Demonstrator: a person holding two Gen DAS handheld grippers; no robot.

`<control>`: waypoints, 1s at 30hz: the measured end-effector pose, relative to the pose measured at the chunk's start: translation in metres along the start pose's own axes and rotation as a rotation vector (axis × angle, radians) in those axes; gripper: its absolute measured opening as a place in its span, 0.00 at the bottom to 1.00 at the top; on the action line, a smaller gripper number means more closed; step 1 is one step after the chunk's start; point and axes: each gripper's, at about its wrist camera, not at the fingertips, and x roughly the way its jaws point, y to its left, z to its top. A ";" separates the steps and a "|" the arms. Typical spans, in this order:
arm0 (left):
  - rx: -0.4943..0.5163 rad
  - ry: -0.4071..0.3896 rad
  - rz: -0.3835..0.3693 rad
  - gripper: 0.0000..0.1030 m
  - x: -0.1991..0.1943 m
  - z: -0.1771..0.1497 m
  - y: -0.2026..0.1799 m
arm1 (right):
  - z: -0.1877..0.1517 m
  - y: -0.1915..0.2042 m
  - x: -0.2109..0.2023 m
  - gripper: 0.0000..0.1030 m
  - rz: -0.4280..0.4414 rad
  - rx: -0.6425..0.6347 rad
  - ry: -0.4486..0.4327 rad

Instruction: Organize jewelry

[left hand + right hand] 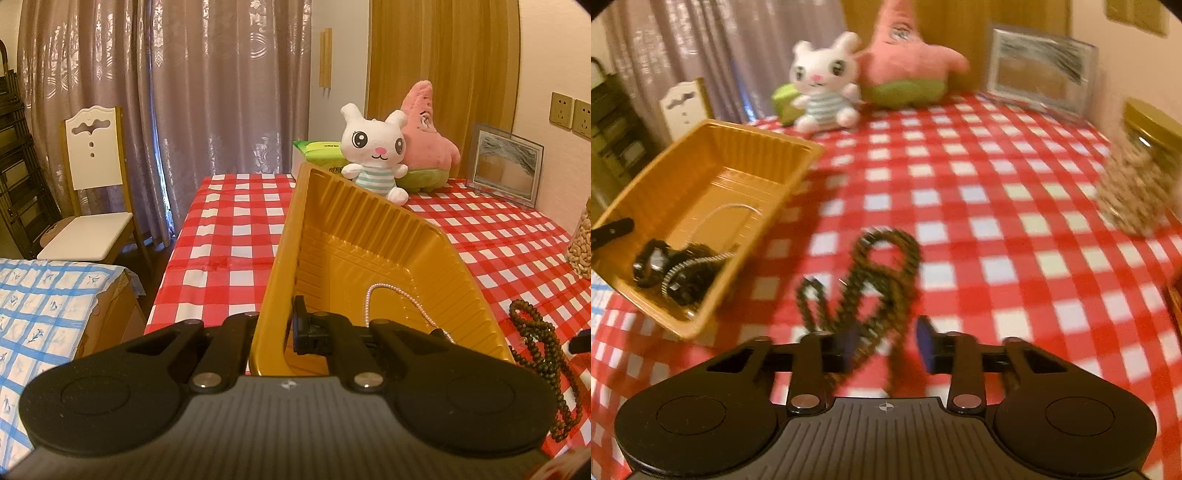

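Firmly, left gripper [275, 325] pinches the near wall of the gold tray [369, 221], tilting it, pearl strand [399, 295] inside, right gripper [886, 343] spread wide over the dark bead necklace [875, 280] on the checked tablecloth [997, 184], bare cloth beyond, nut jar [1134, 184] at the right edge.

- Left gripper [275, 328]: jaws closed tight on the near wall of the gold tray [280, 258], one finger outside, one inside.
- Right gripper [888, 345]: jaws spread wide, blue pads [925, 341] apart, hanging low over the table, gripping nothing.
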 end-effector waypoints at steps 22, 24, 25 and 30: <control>-0.012 0.014 0.007 0.05 0.002 -0.001 0.001 | 0.019 0.006 0.059 0.12 0.015 0.157 0.068; -0.012 0.016 0.007 0.05 0.002 -0.002 0.001 | 0.020 0.006 0.060 0.12 0.009 0.168 0.061; -0.011 0.017 0.007 0.05 0.002 -0.002 0.000 | 0.021 0.008 0.060 0.12 0.003 0.165 0.057; -0.012 0.017 0.007 0.05 0.003 -0.002 0.001 | 0.024 0.018 0.065 0.12 -0.044 0.122 0.043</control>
